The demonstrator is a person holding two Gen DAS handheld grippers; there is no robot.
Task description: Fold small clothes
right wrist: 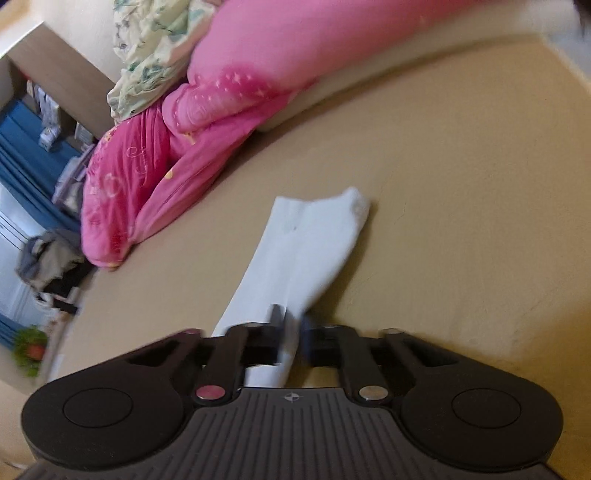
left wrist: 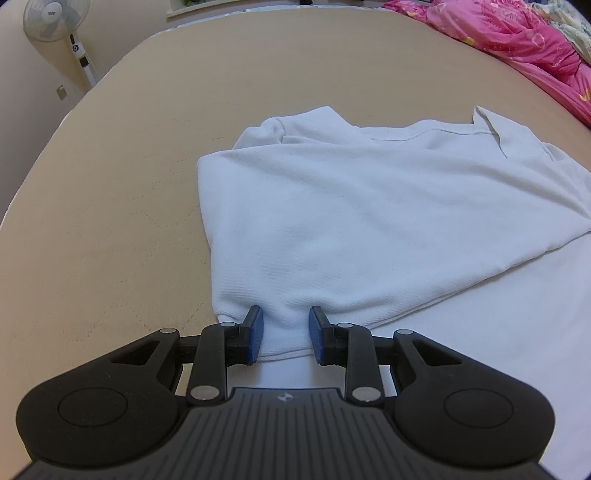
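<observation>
Left tool (left wrist: 285, 334), black linkage arms, blue pads, silver rivets; right tool (right wrist: 291, 332), ribbed grey housing

A wide tan bed (left wrist: 155, 155) fills the room. A pink quilt (right wrist: 155, 177) lies bunched along one side, a pale flowered blanket (right wrist: 147, 48) piled behind it. A white standing fan (left wrist: 55, 22) stands by the cream wall (left wrist: 22, 88) — blue curtains (right wrist: 33, 147) hang further off.

Tan bed (left wrist: 129, 192) with laundry and bedding

A white shirt (left wrist: 369, 206) lies partly folded on it; a pink quilt (right wrist: 155, 177) is bunched along its far edge.
</observation>
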